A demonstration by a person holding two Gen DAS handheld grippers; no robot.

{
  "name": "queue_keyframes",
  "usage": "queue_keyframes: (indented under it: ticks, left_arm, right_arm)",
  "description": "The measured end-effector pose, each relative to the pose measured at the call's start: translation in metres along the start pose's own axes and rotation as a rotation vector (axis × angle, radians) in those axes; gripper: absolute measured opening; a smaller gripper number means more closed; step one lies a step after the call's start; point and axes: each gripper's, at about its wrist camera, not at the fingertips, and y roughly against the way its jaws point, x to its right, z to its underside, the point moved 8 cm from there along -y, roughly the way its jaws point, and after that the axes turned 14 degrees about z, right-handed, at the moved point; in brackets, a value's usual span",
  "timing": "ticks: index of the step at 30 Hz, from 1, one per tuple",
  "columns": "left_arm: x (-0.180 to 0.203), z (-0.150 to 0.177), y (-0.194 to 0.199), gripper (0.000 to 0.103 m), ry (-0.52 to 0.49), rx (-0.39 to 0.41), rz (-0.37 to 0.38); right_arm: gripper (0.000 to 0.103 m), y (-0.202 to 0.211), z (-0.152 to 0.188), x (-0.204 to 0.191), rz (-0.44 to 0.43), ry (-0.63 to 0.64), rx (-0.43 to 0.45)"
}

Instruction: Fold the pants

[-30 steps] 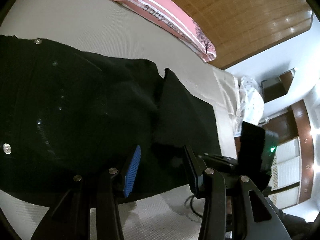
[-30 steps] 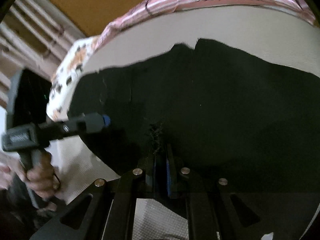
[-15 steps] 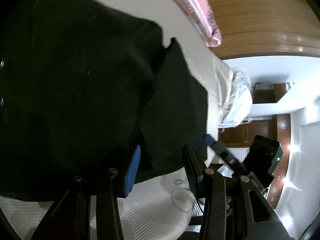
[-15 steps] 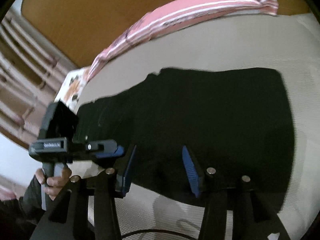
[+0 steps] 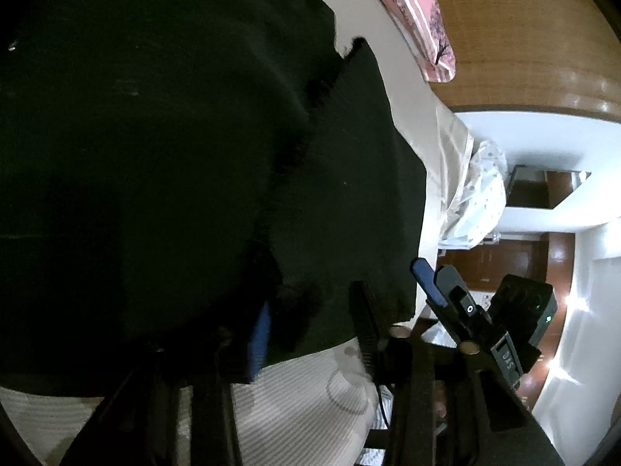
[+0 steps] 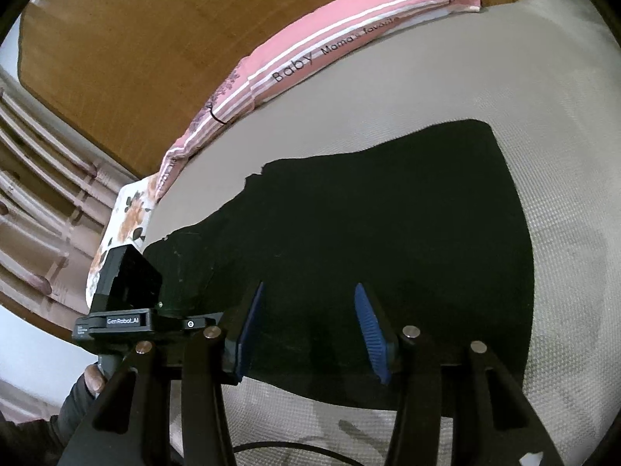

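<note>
The black pants (image 6: 368, 240) are lying folded on the white bed sheet (image 6: 562, 233), near its front edge. You are holding your right gripper (image 6: 306, 330) with its jaws spread wide above the near hem, gripping nothing. Your left gripper (image 5: 310, 330) is also gaping wide, its fingers straddling a fold at the pants' edge. A pink pillow (image 6: 330, 50) is lying along the headboard.

Two low wrist views, shared pants (image 5: 174, 155)
</note>
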Motion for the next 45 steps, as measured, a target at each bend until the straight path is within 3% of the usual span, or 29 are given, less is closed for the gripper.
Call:
queue_keyframes:
  ticks: [1,3,10,12,14,16,19,20,26,31,36,41,45]
  left_arm:
    - [-0.001,0.002,0.000,0.008,-0.004,-0.002,-0.027]
    - [0.001,0.004,-0.001,0.006,-0.030,0.009,-0.094]
    - [0.016,0.020,0.021,0.005,-0.139,0.058,-0.144]
    - [-0.003,0.023,0.019,0.005,-0.121,0.033,-0.210]
    - [-0.019,0.025,0.019,0.005,-0.072,0.031,-0.189]
    - [-0.018,0.025,0.020,0.006,-0.094,0.026,-0.195]
    - [-0.013,0.024,0.019,0.011,-0.145,0.012,-0.249]
    - [-0.009,0.022,0.024,0.017,-0.173,0.027,-0.278]
    - [0.026,-0.004,0.065,0.038,-0.412,0.217,-0.435]
    - [0.062,-0.028,0.058,0.042,-0.596,0.297,-0.445]
    - [0.074,-0.054,0.021,0.042,-0.650,0.267,-0.421]
    - [0.063,-0.076,-0.014,0.042,-0.596,0.202,-0.397]
    - [0.037,-0.087,-0.029,0.042,-0.557,0.146,-0.443]
  right_arm:
    - [0.046,0.000,0.000,0.001,-0.001,-0.003,0.000]
    - [0.046,0.000,-0.001,0.007,0.015,-0.014,0.000]
    - [0.046,-0.002,-0.002,0.026,0.087,-0.051,-0.009]
    - [0.046,-0.007,0.000,0.029,0.106,-0.051,-0.025]
    - [0.046,-0.014,0.004,0.031,0.111,-0.060,-0.049]
    - [0.044,-0.020,0.009,0.033,0.122,-0.060,-0.075]
    - [0.045,-0.021,0.009,0.031,0.137,-0.031,-0.072]
    - [0.046,-0.020,0.008,0.031,0.134,-0.035,-0.072]
    - [0.045,-0.015,-0.006,0.022,0.138,0.019,-0.035]
    - [0.039,-0.019,-0.032,0.018,0.219,0.102,0.030]
    - [0.039,-0.023,-0.063,0.029,0.376,0.170,0.114]
    - [0.035,-0.040,-0.076,0.047,0.434,0.176,0.086]
    - [0.035,-0.058,-0.074,0.054,0.431,0.169,0.056]
